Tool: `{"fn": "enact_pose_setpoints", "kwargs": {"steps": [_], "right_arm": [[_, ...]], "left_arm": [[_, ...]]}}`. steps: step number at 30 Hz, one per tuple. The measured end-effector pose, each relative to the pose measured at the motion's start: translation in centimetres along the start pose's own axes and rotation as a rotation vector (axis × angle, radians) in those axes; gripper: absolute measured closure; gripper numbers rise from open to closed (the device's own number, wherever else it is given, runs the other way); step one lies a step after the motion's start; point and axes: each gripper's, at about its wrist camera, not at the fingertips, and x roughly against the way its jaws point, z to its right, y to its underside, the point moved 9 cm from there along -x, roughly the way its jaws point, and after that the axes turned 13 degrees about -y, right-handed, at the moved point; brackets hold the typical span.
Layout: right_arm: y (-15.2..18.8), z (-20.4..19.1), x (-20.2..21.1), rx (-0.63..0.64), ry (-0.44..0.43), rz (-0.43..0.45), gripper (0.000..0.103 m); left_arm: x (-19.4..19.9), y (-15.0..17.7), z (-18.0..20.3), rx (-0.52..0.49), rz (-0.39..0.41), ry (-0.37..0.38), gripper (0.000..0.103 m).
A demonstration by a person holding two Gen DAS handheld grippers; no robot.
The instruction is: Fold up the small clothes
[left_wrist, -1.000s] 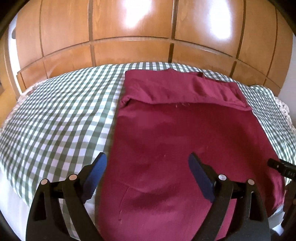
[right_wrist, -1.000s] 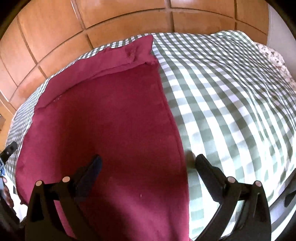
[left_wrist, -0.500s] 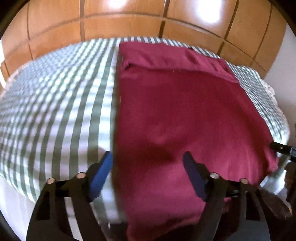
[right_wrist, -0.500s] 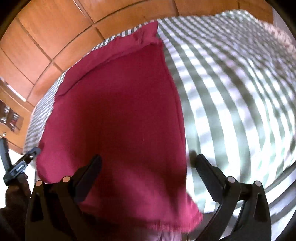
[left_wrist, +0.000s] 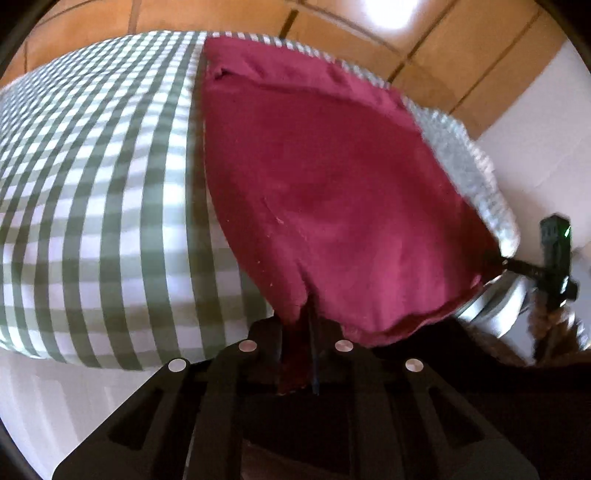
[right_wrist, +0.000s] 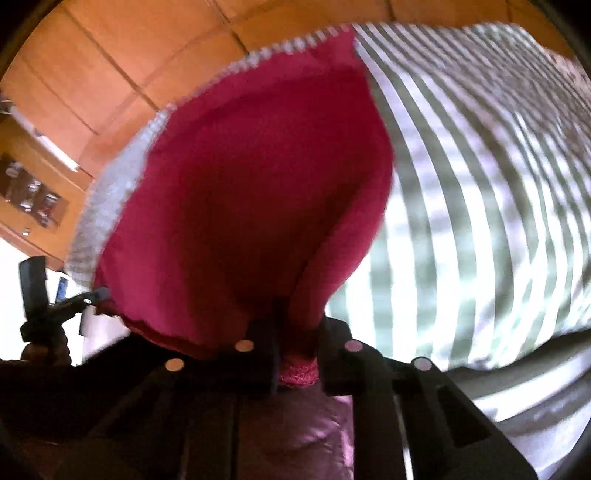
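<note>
Maroon garment point(left_wrist: 332, 192), both grippers clamped on hem

Left tongs point(left_wrist: 300, 332) clamping maroon garment point(left_wrist: 332, 184)

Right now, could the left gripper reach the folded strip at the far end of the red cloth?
Probably not yet. The left gripper is shut on the near edge of the red cloth, and the folded strip lies at the far end by the wooden headboard.

1 maroon garment point(left_wrist: 332, 192), 2 claws point(left_wrist: 301, 332) point(right_wrist: 295, 332), 1 checked bedcover point(left_wrist: 103, 184).
</note>
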Motion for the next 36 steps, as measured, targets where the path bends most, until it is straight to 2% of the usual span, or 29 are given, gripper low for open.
{"fn": "enact_pose_setpoints", "kwargs": {"steps": [5, 11, 16, 17, 18, 19, 20, 21, 22, 23, 24, 29, 31, 34, 35, 36], "right_arm": [[-5.7, -1.5, 0.6, 0.017, -0.066, 0.118, 0.093], [-12.3, 1.3, -2.2, -0.051, -0.018, 0.174, 0.093], [-16.6, 3.7, -4.5, -0.096, 0.031, 0.175, 0.092], [-17.3, 4.0, -4.5, -0.107, 0.030, 0.186, 0.087], [-17.8, 4.2, -4.1, -0.127, 0.005, 0.207, 0.064], [-18.1, 4.3, -3.6, -0.143, -0.021, 0.228, 0.047], [-18.3, 4.5, -2.5, -0.160, -0.045, 0.272, 0.024], [-18.2, 4.6, -1.6, -0.160, -0.047, 0.302, 0.021], [-17.9, 4.8, -0.8, -0.154, -0.046, 0.311, 0.020], [-17.4, 5.0, -0.2, -0.155, -0.041, 0.314, 0.017], [-16.5, 5.6, 0.3, -0.156, -0.026, 0.313, 0.015], [-11.2, 8.0, 0.0, -0.127, 0.088, 0.206, 0.017], [-9.9, 8.3, -1.4, -0.129, 0.104, 0.168, 0.022], [-10.0, 8.1, -2.8, -0.118, 0.112, 0.167, 0.033], [-10.5, 8.0, -3.5, -0.117, 0.115, 0.170, 0.042], [-10.9, 7.9, -4.2, -0.120, 0.106, 0.165, 0.056]], "left_arm": [[2.8, -3.9, 0.0, 0.091, 0.101, 0.125, 0.094], [2.0, -9.5, 0.1, 0.168, 0.162, 0.163, 0.094], [-0.7, -14.8, -1.4, 0.273, 0.151, 0.120, 0.094], [-1.1, -16.0, -1.9, 0.288, 0.152, 0.104, 0.094], [-1.5, -17.2, -2.3, 0.310, 0.154, 0.099, 0.094], [-1.7, -18.0, -3.0, 0.347, 0.155, 0.094, 0.090], [-1.7, -18.6, -3.5, 0.375, 0.152, 0.103, 0.081], [-1.7, -19.0, -4.1, 0.392, 0.155, 0.102, 0.067], [-1.4, -19.3, -4.8, 0.412, 0.173, 0.074, 0.054], [-0.9, -19.2, -5.9, 0.430, 0.205, 0.031, 0.036], [-0.8, -19.2, -6.4, 0.430, 0.215, 0.022, 0.035], [-1.6, -15.6, -6.8, 0.333, 0.157, 0.017, 0.035], [-2.4, -13.7, -6.0, 0.277, 0.118, 0.009, 0.035], [-3.7, -12.3, -4.6, 0.227, 0.088, -0.013, 0.035], [-3.8, -12.3, -4.2, 0.216, 0.096, -0.019, 0.042], [-3.9, -12.5, -3.9, 0.208, 0.091, -0.006, 0.061]]}}
